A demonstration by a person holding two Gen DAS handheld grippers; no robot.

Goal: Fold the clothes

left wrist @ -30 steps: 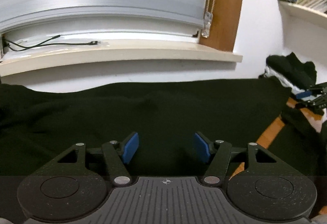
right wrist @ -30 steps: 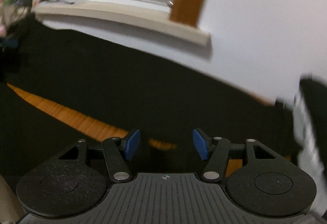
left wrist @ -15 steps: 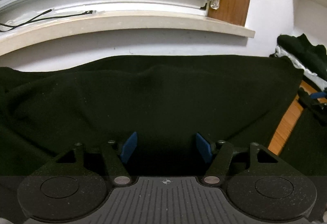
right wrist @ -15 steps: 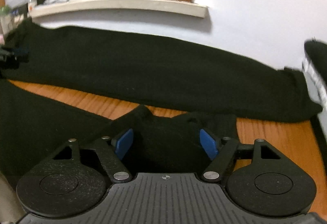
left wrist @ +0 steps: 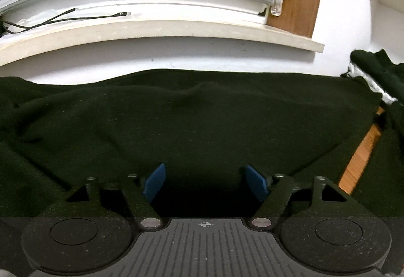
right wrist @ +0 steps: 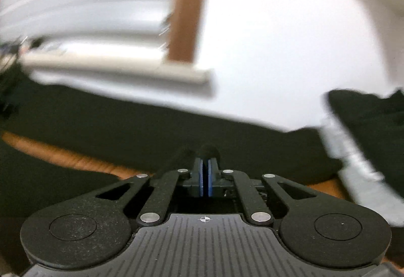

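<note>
A large black garment (left wrist: pixel 192 120) lies spread across the wooden table, reaching the white wall. My left gripper (left wrist: pixel 205 182) is open, its blue pads low over the cloth with black fabric between them. In the blurred right wrist view the same garment (right wrist: pixel 151 122) stretches across. My right gripper (right wrist: pixel 205 176) is shut, and a small bunch of black cloth (right wrist: pixel 209 150) sticks out at its tips.
A strip of wooden table (left wrist: pixel 358 160) shows at the right, and also in the right wrist view (right wrist: pixel 63 155). A pile of dark and white clothes (left wrist: pixel 378 74) sits at the far right. A window sill (left wrist: pixel 156 29) with cables runs along the wall.
My right gripper has closed on the black cloth and is moving, blurring its view. My left gripper stays open and has sunk lower and closer onto the garment.
</note>
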